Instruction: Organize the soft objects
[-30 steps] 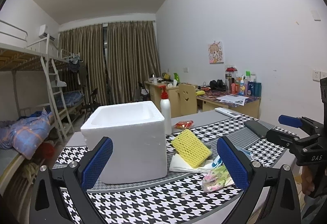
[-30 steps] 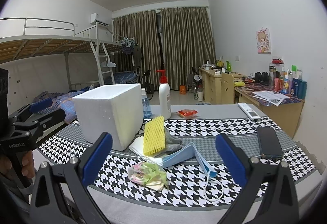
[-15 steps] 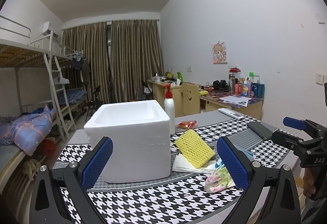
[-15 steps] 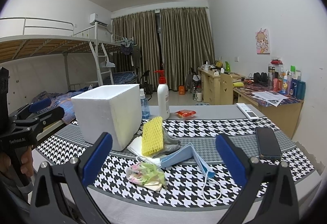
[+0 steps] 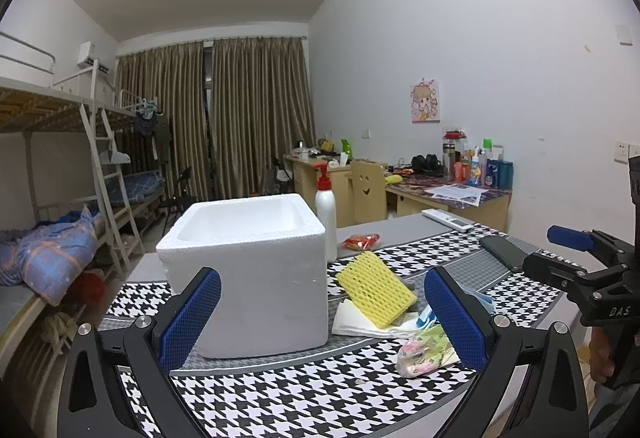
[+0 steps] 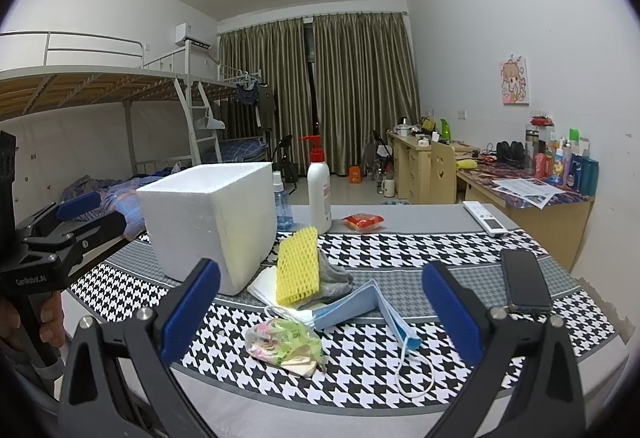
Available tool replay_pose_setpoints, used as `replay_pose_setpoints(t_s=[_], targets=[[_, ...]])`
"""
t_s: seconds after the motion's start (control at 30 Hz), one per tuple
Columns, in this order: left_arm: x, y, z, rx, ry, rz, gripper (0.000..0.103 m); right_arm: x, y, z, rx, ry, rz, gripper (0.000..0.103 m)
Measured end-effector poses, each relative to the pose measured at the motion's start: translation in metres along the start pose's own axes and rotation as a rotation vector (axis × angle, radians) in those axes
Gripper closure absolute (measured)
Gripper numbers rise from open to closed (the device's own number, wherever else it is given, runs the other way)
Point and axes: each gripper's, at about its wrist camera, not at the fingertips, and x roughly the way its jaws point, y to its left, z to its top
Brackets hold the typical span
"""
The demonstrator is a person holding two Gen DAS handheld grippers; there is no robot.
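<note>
A white foam box stands open-topped on the houndstooth cloth. Beside it lies a pile of soft things: a yellow foam net, white tissues, a grey cloth, a blue face mask and a crumpled green-pink wrapper. My left gripper is open and empty, held in front of the box. My right gripper is open and empty, held in front of the pile. Each gripper shows in the other's view.
A white pump bottle, a small blue spray bottle and a red packet stand behind the pile. A phone and a remote lie to the right. Desks and bunk beds are beyond the table.
Both grippers have drifted slightly; the left view has pulled back and up a little. Nothing on the table has moved. Both grippers stay open.
</note>
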Motion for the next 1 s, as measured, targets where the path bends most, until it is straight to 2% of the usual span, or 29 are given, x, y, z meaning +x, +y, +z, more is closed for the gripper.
replay_pose_setpoints(t_s=[0.47,0.67,1.0], targets=[[0.018,-0.007,-0.002,0.018,0.065,-0.081,0.001,0.020,-0.008,-0.004,0.008,0.056,-0.027,0.001],[0.030,-0.013,-0.006,0.053,0.130,-0.165,0.001,0.028,-0.014,-0.006,0.009,0.083,-0.042,0.001],[0.051,-0.027,-0.013,0.112,0.216,-0.240,0.001,0.041,-0.024,-0.011,0.021,0.124,-0.069,0.001]])
